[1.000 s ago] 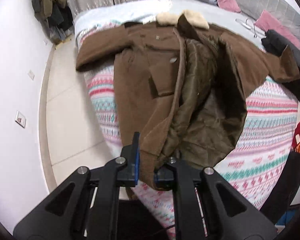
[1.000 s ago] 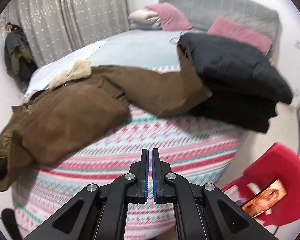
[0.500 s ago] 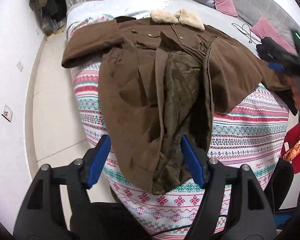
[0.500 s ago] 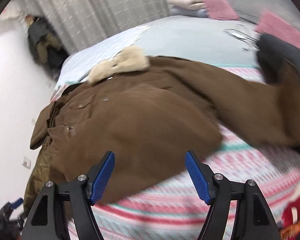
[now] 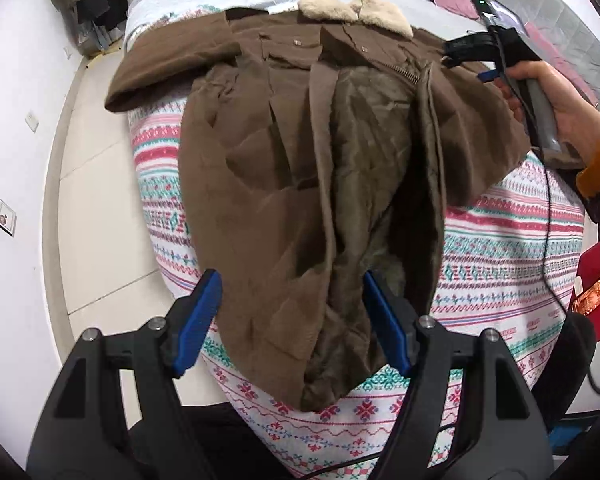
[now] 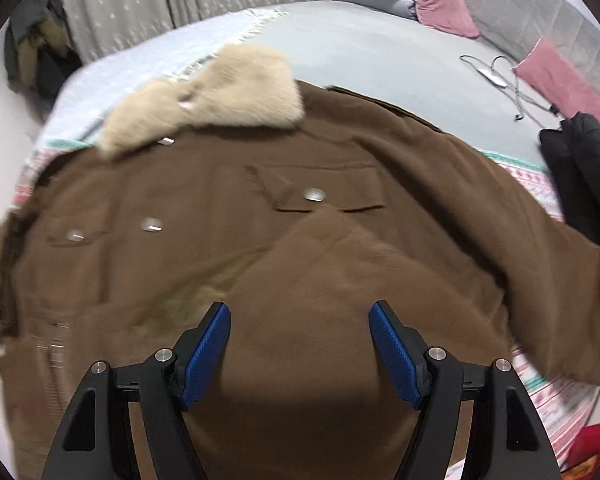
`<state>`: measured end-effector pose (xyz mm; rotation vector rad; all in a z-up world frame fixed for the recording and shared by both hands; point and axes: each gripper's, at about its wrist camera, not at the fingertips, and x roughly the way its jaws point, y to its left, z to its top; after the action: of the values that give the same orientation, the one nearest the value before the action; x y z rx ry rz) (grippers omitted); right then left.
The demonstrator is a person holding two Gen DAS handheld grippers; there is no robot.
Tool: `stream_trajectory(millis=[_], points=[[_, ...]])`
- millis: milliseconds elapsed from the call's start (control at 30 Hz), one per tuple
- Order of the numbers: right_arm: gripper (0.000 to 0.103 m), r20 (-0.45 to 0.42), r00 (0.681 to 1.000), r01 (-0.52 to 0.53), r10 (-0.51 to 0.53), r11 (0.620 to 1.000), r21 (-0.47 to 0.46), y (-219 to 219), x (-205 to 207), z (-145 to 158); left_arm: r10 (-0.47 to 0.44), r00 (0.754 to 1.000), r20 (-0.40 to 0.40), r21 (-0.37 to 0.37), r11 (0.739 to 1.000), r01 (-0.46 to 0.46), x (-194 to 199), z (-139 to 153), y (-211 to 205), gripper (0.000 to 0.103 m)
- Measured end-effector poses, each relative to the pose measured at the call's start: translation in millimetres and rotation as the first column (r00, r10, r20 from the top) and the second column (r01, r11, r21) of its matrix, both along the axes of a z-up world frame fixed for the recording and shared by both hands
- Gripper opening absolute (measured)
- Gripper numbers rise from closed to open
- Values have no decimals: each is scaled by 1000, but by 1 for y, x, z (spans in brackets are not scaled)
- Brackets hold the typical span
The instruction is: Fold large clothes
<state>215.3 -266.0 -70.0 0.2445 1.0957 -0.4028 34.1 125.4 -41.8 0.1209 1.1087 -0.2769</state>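
A large brown coat [image 5: 276, 168] with a cream fur collar [image 5: 352, 10] lies face up on the patterned bedspread [image 5: 512, 248]. Its front hangs open and shows olive lining [image 5: 364, 152]; its hem hangs over the bed's near edge. My left gripper [image 5: 290, 320] is open and empty, just above the hem. My right gripper [image 6: 300, 344] is open and empty, close over the coat's chest [image 6: 324, 264] below a snap pocket [image 6: 320, 192]. The right gripper also shows in the left wrist view [image 5: 488, 50], held in a hand over the coat's right shoulder.
A folded black jacket [image 6: 580, 168] lies on the bed at the right by the coat's sleeve. Pink pillows [image 6: 440, 4] and a cable [image 6: 500, 76] lie farther back. Tiled floor [image 5: 96, 208] and a white wall are at the left. A red chair [image 5: 596, 292] stands at the right.
My left gripper opened and let go of the coat's hem, which dropped onto the bed. My right gripper opened and swung left and closer, over the coat's chest.
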Motion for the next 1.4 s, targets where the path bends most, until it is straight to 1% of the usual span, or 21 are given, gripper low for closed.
stream_trajectory(millis=[67, 133, 167, 200, 267, 333, 500, 600, 700, 800, 867, 933, 967, 1000, 1033, 1067, 1100, 1133, 1200, 1267, 1400], points=[[67, 4, 1000, 2, -2, 1000, 5, -12, -10, -7, -8, 1000, -17, 8, 1000, 8, 3, -8, -1, 73], [30, -2, 1000, -23, 23, 1000, 18, -19, -24, -8, -21, 999, -26, 17, 1000, 22, 3, -13, -4, 71], [20, -4, 999, -36, 36, 999, 23, -21, -32, -7, -29, 999, -28, 23, 999, 29, 2, -15, -5, 62], [8, -9, 999, -42, 42, 999, 11, -23, -41, -5, -35, 999, -28, 29, 999, 36, 2, -16, -6, 41], [7, -1, 999, -51, 51, 997, -52, -26, -64, 4, -29, 999, -17, 60, 998, 30, 0, -17, -4, 12], [5, 25, 998, -50, 52, 997, -56, -35, -91, 12, -24, 1000, 2, 25, 999, 24, -2, -9, 3, 11], [5, 110, 993, -45, 51, 997, -55, -55, -178, 41, -15, 993, 113, 2, 1000, 15, -19, 34, 26, 10], [5, 140, 989, -45, 51, 998, -48, -64, -234, 53, -22, 990, 137, 33, 999, 17, -27, 46, 36, 10], [5, 134, 989, -64, 64, 998, -6, -66, -289, 49, -38, 995, 97, 67, 997, 31, -34, 37, 45, 10], [6, 80, 994, -86, 76, 989, 122, -68, -331, 24, -68, 997, 32, 162, 985, 61, -39, 13, 48, 11], [7, -2, 997, -78, 79, 983, 168, -67, -357, 0, -97, 995, -16, 223, 970, 98, -44, 0, 48, 13], [13, -84, 995, -37, 50, 989, 143, -69, -379, -13, -146, 987, -65, 231, 960, 157, -51, -6, 50, 17], [13, -101, 995, -10, 24, 991, 135, -73, -392, -16, -171, 983, -68, 229, 956, 182, -55, -4, 49, 24], [15, -93, 996, 9, 5, 990, 144, -78, -402, -16, -188, 980, -65, 221, 955, 198, -59, 0, 50, 38], [20, -71, 997, 35, -24, 985, 169, -84, -414, -13, -196, 979, -59, 211, 956, 204, -61, 4, 50, 47], [23, -49, 998, 59, -50, 980, 191, -89, -423, -9, -199, 979, -40, 187, 961, 203, -63, 12, 54, 64], [35, -30, 997, 77, -73, 976, 203, -92, -429, -4, -199, 980, -16, 157, 967, 199, -64, 20, 57, 72], [51, -13, 996, 87, -87, 974, 208, -93, -433, -1, -198, 980, 8, 114, 974, 195, -65, 29, 60, 73], [61, 29, 995, 85, -93, 973, 215, -88, -432, 7, -187, 982, 26, 28, 982, 186, -61, 42, 64, 75], [63, 64, 997, 36, -52, 973, 227, -78, -416, 13, -169, 985, 29, -34, 985, 170, -52, 46, 64, 79], [66, 101, 994, -58, 35, 971, 233, -60, -385, 9, -117, 993, -6, -42, 992, 116, -30, 32, 62, 80]])
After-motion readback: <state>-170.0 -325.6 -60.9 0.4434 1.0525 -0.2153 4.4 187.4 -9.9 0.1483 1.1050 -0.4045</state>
